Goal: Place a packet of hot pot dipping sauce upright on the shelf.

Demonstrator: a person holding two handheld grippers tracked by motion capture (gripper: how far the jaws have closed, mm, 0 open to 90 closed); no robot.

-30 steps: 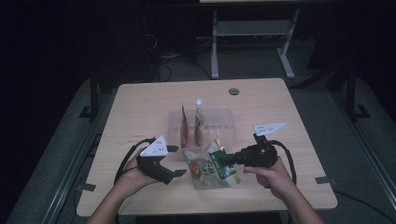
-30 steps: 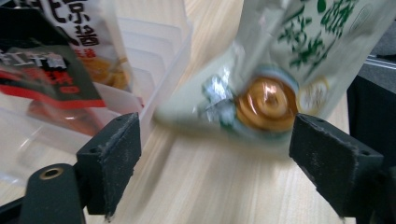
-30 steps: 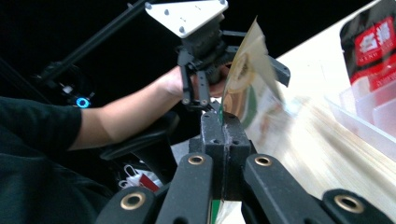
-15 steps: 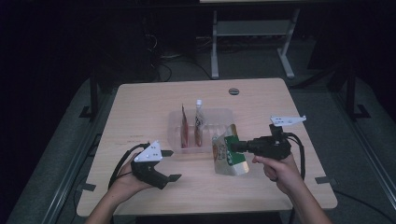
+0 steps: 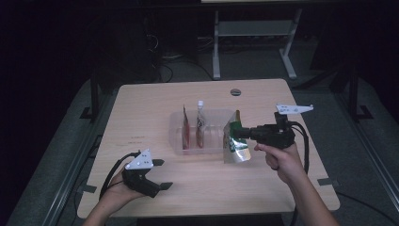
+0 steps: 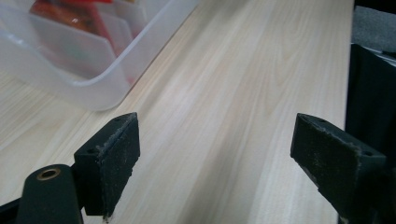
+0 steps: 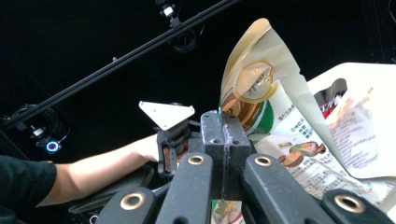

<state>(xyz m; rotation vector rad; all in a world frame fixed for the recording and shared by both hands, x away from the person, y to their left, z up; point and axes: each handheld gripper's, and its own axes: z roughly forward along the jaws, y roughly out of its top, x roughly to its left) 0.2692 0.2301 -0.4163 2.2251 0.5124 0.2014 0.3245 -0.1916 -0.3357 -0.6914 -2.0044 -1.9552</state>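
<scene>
1. Firmly pinched together, the right gripper clamps the green-and-white printed foil pouch, lifted upright just beside the clear plastic divided bin.
2. Near the front edge, the left gripper sits low with jaws wide apart, holding nothing.
3. Around them, the pale wooden table lies bare; the room beyond is dark.
4. Two pouches in the bin are hard to make out.

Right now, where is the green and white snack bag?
In the high view the snack bag hangs upright, pinched in the right gripper, just right of the clear tray on the table's right half.
</scene>
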